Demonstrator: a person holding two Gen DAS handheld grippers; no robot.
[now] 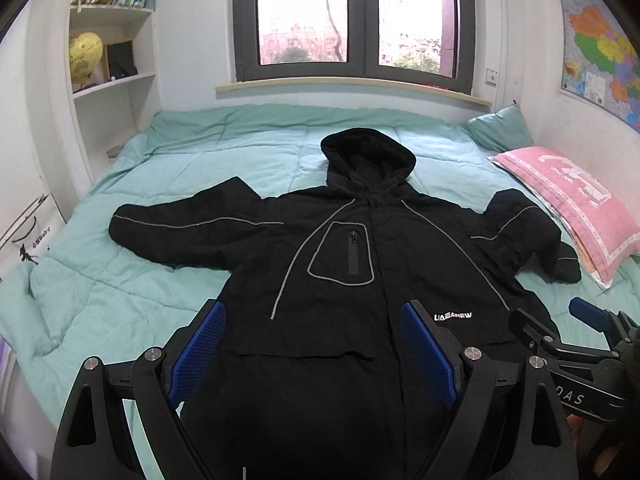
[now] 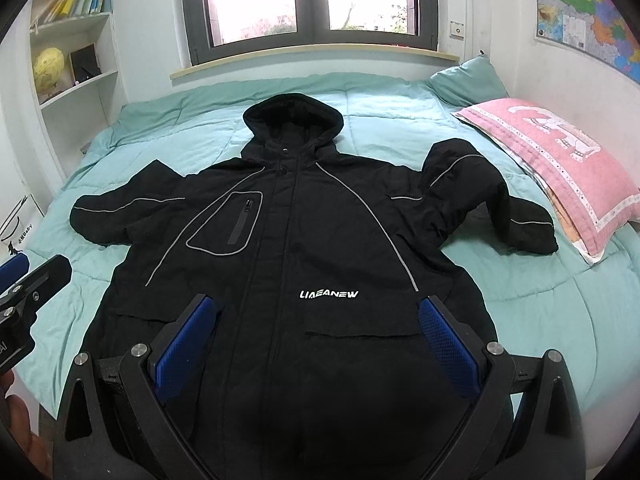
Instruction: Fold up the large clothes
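Note:
A large black hooded jacket with grey piping and a white chest logo lies face up, spread flat on the bed; it also shows in the right wrist view. Its left sleeve stretches out sideways. Its right sleeve is bent, with the cuff near the pink pillow. My left gripper is open and empty, above the jacket's lower left front. My right gripper is open and empty, above the lower right front. Each gripper shows at the edge of the other's view.
The bed has a teal quilt. A pink pillow and a teal pillow lie at the right. A white bookshelf with a yellow globe stands at the left. A window is behind the bed, a map on the right wall.

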